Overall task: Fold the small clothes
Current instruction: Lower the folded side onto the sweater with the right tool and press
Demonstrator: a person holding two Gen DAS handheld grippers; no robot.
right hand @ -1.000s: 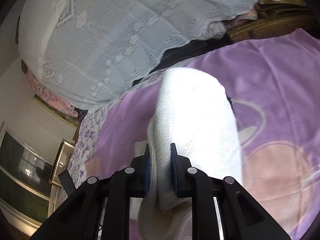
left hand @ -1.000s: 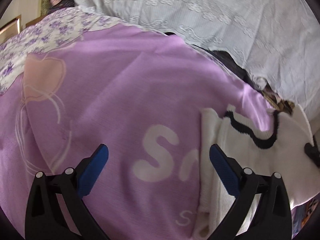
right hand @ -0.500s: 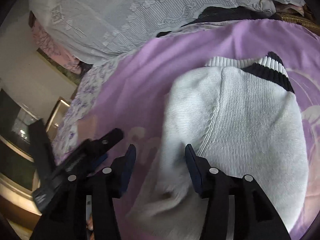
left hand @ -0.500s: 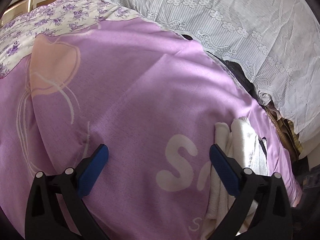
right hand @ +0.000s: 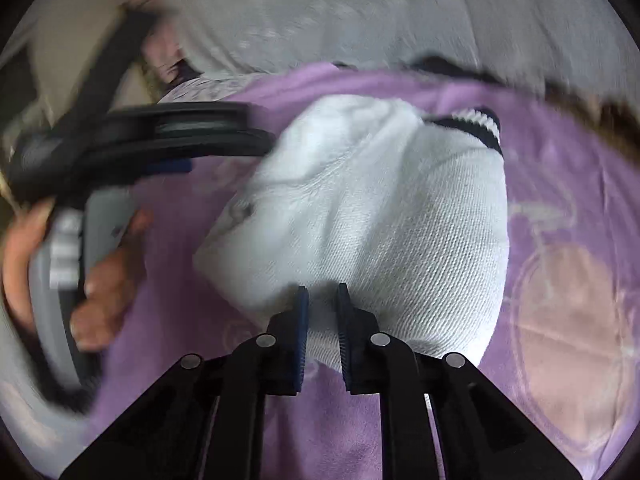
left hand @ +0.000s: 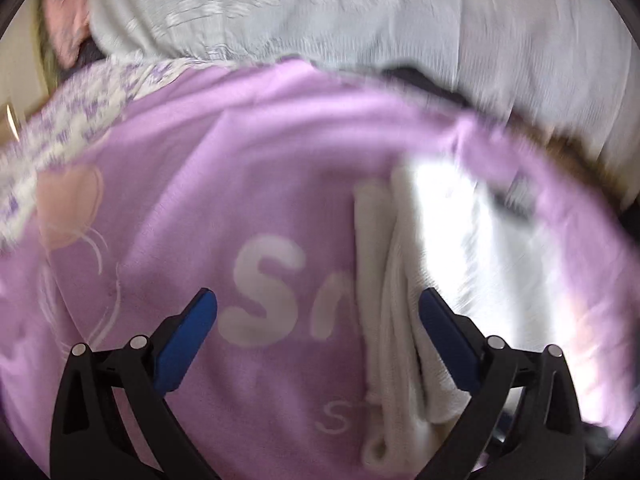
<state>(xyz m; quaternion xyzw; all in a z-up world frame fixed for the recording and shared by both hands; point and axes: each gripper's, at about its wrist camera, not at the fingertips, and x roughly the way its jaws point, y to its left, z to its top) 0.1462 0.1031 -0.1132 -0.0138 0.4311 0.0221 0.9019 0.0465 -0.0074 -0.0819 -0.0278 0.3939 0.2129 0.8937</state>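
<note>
Left tool (left hand: 316, 312) spread wide, blue pads (left hand: 444, 332) well apart, nothing between them; right tool (right hand: 322, 306) nearly closed with narrow gap; person's left hand (right hand: 100, 280) wraps the left tool's handle, blurred.

White knit garment (right hand: 380, 216), black-trimmed cuff (probably sweater), bunched on purple blanket (right hand: 560, 168).

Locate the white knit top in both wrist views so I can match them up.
Left wrist: the white knit top lies right of centre, its folded edge running down toward the right finger of the left hand-held gripper.
Right wrist: it fills the centre, with its near edge pinched in the right hand-held gripper.
Shared landmark: the purple blanket under the top in both views.
</note>
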